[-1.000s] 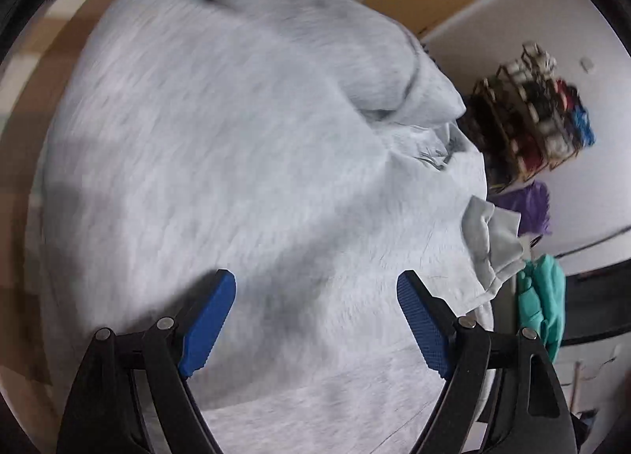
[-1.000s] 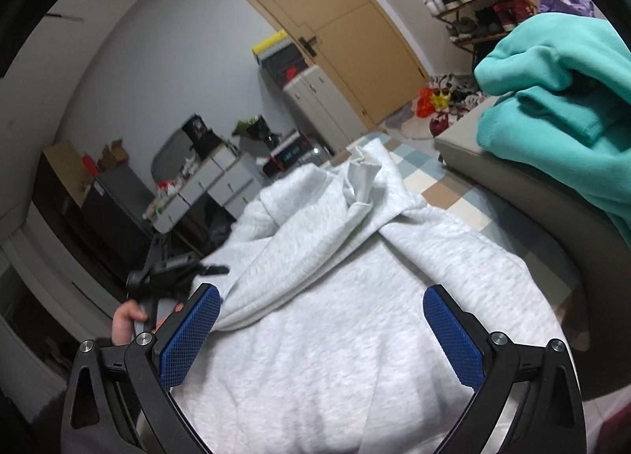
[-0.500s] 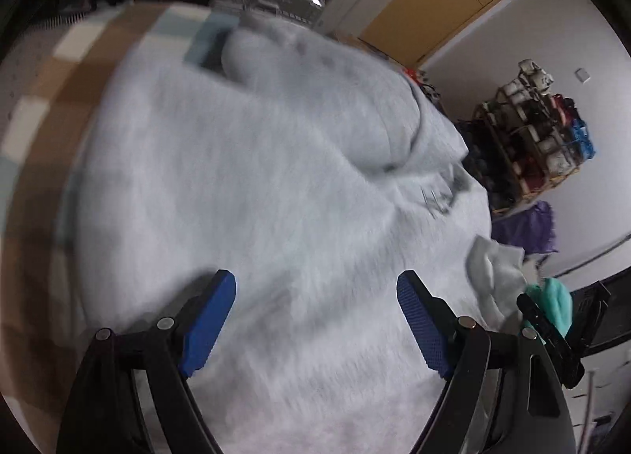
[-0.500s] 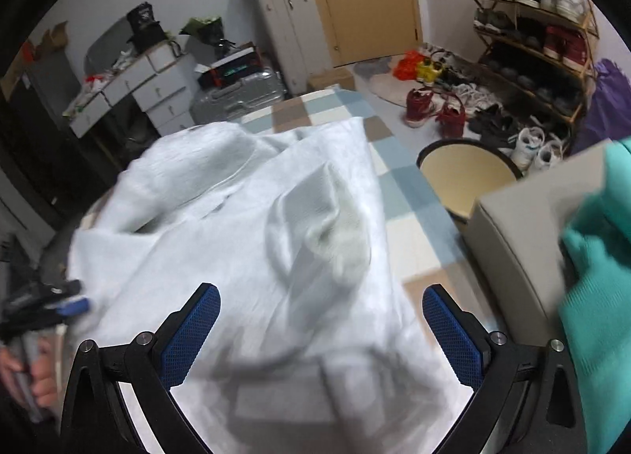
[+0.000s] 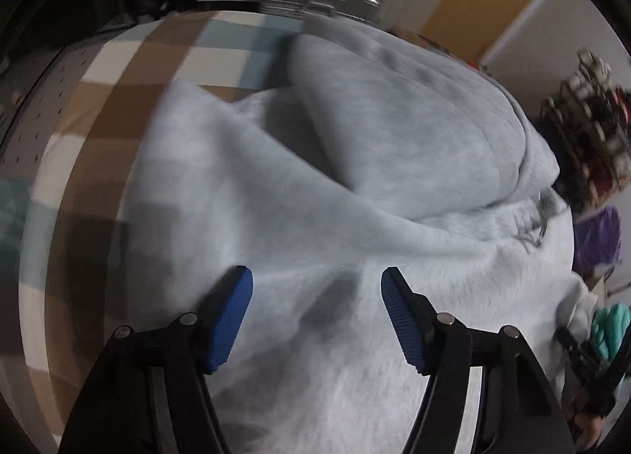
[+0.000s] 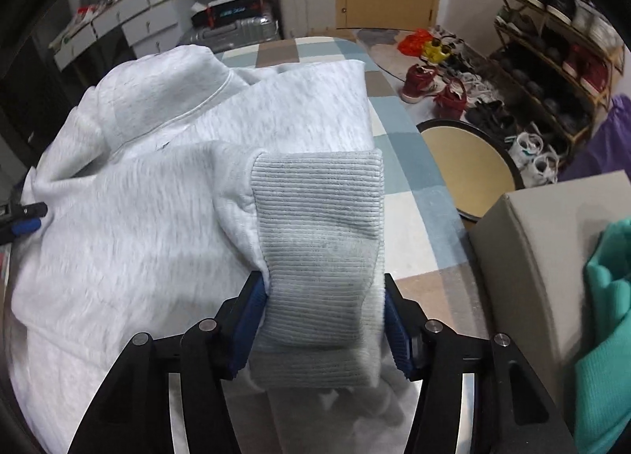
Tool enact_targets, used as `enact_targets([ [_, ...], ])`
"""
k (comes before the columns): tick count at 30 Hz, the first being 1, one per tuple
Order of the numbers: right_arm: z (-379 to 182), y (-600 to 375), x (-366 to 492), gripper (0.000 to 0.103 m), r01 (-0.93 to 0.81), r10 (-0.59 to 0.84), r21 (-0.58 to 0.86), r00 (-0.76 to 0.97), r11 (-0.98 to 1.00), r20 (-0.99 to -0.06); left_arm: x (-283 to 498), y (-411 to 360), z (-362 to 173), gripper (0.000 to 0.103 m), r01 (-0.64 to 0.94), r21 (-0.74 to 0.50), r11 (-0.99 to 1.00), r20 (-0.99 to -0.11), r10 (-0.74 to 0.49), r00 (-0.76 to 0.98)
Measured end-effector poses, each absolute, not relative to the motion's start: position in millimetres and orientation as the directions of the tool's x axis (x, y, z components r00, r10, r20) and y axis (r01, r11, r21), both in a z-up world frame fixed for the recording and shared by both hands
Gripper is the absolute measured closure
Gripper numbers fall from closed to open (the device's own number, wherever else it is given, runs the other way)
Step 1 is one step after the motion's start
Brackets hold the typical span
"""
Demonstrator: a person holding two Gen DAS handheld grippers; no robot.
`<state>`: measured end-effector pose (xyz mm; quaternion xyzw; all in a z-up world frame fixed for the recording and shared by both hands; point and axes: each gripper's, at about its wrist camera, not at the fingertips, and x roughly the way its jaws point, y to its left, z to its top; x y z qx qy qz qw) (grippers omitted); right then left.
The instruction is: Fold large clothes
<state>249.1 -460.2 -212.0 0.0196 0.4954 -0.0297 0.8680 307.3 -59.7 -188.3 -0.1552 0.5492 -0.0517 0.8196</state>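
A light grey hooded sweatshirt (image 6: 130,217) lies spread on a checked table cover (image 6: 406,213); it also fills the left wrist view (image 5: 355,185). My right gripper (image 6: 321,320) is shut on the sweatshirt's ribbed sleeve cuff (image 6: 323,233), which stands up between the blue pads. My left gripper (image 5: 315,296) is open and empty, just above the sweatshirt's body near its left edge. The hood (image 6: 157,87) lies at the far end.
A grey box (image 6: 544,256) with a teal garment (image 6: 607,335) stands to the right. A round stool (image 6: 469,162), shoes and a shoe rack (image 6: 552,43) are on the floor beyond. The checked cover shows bare at the left in the left wrist view (image 5: 118,107).
My right gripper has swung down over the sweatshirt and closed on the sleeve cuff. My left gripper's jaws have narrowed and it has shifted towards the sweatshirt's left edge.
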Motion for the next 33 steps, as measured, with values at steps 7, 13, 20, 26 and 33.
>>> enact_targets([
  [7,-153,-450,224,0.031,0.130,-0.224,-0.184,0.648,0.974,-0.728,268,-88,-173,0.039,-0.013,-0.419,0.908,-0.822,-0.373,0.430],
  [13,-143,-422,231,0.021,-0.051,0.007,-0.040,0.689,0.998,-0.725,264,-139,-215,0.039,0.052,-0.293,0.955,-0.892,-0.293,0.344],
  [20,-231,-404,270,0.023,-0.069,-0.175,-0.233,0.465,0.970,-0.868,251,-176,-225,0.039,0.086,-0.140,0.986,-0.885,-0.164,0.435],
  [26,-204,-427,255,0.023,-0.055,-0.054,-0.099,0.540,0.994,-0.840,240,-159,-205,0.039,0.088,-0.204,0.975,-0.827,-0.220,0.517],
  [33,-215,-408,250,0.020,-0.114,-0.009,-0.080,0.519,0.990,-0.855,253,-163,-235,0.021,0.098,-0.176,0.979,-0.839,-0.201,0.505],
])
